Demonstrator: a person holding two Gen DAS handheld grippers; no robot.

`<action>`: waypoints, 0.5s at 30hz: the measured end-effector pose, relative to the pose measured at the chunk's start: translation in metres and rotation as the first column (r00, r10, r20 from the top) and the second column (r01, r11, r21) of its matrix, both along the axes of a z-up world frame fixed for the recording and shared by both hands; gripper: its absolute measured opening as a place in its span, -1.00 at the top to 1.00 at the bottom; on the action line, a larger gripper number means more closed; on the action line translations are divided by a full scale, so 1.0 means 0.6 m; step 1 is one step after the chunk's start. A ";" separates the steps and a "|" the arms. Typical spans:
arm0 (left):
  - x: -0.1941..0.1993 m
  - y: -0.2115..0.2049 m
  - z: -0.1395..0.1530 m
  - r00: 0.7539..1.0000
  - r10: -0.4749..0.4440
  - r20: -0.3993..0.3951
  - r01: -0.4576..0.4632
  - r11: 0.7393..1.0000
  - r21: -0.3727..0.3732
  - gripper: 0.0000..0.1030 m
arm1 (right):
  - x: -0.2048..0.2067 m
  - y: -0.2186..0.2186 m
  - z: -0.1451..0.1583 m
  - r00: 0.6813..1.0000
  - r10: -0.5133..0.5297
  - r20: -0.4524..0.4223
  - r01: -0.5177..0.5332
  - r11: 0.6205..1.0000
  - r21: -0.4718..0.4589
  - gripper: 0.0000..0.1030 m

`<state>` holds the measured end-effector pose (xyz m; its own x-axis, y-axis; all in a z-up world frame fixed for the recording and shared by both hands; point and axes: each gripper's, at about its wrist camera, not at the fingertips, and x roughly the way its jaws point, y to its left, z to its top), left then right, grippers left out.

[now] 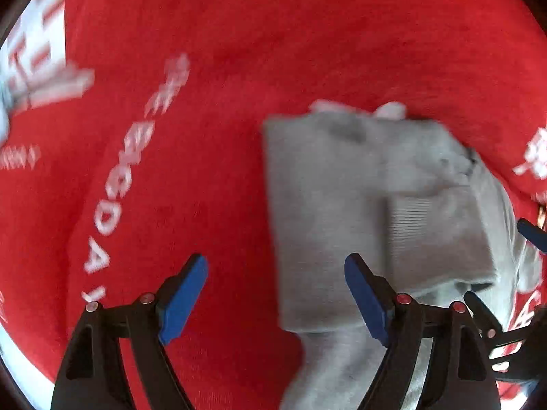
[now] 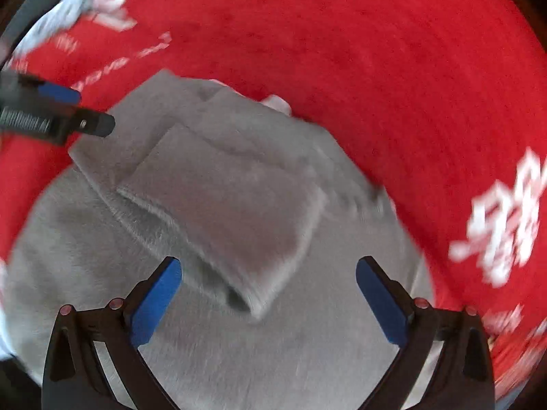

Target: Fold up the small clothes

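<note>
A small grey garment lies partly folded on a red cloth with white lettering. A ribbed cuff or hem lies folded on top of it. My left gripper is open and empty, above the garment's left edge. In the right wrist view the grey garment fills the middle, with a folded flap on top. My right gripper is open and empty, just above the flap. The left gripper's finger shows at the left edge there. The right gripper's fingers show at the left view's right edge.
The red cloth covers the surface all around the garment. White printed text runs across it. A white and red printed patch lies at the far left. Both views are motion-blurred.
</note>
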<state>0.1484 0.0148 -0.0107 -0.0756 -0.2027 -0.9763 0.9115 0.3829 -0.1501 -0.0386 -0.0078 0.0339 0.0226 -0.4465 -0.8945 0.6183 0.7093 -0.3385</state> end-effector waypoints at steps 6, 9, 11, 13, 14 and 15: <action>0.007 -0.002 -0.007 0.998 0.021 -0.059 -0.023 0.999 -0.028 -0.62 | 0.018 -0.050 -0.017 0.997 -0.077 0.031 0.075 0.995 0.069 0.86; 0.001 -0.020 -0.012 0.998 -0.009 -0.056 0.007 0.999 -0.031 -0.62 | -0.066 -0.079 0.023 0.907 -0.332 0.260 0.296 0.940 0.167 0.86; -0.006 -0.027 -0.015 0.998 -0.020 -0.055 0.018 0.999 -0.031 -0.62 | -0.148 -0.096 0.037 0.734 -0.544 0.407 0.456 0.839 0.297 0.86; 0.001 -0.041 -0.015 0.998 -0.019 -0.059 0.017 0.999 -0.032 -0.62 | -0.221 -0.101 0.029 0.549 -0.691 0.470 0.554 0.722 0.414 0.85; 0.002 -0.044 -0.015 0.998 -0.021 -0.063 0.019 0.999 -0.034 -0.62 | -0.254 -0.099 0.021 0.458 -0.746 0.484 0.580 0.663 0.473 0.82; 0.003 -0.046 -0.016 0.998 -0.023 -0.064 0.021 0.999 -0.033 -0.62 | -0.286 -0.096 0.009 0.358 -0.795 0.490 0.590 0.599 0.541 0.76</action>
<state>0.1500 -0.0130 -0.0203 -0.1424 -0.2315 -0.9623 0.9077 0.3573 -0.2203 -0.2102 -0.0656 0.0393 0.3921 -0.3711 -0.8417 0.8846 -0.0989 0.4557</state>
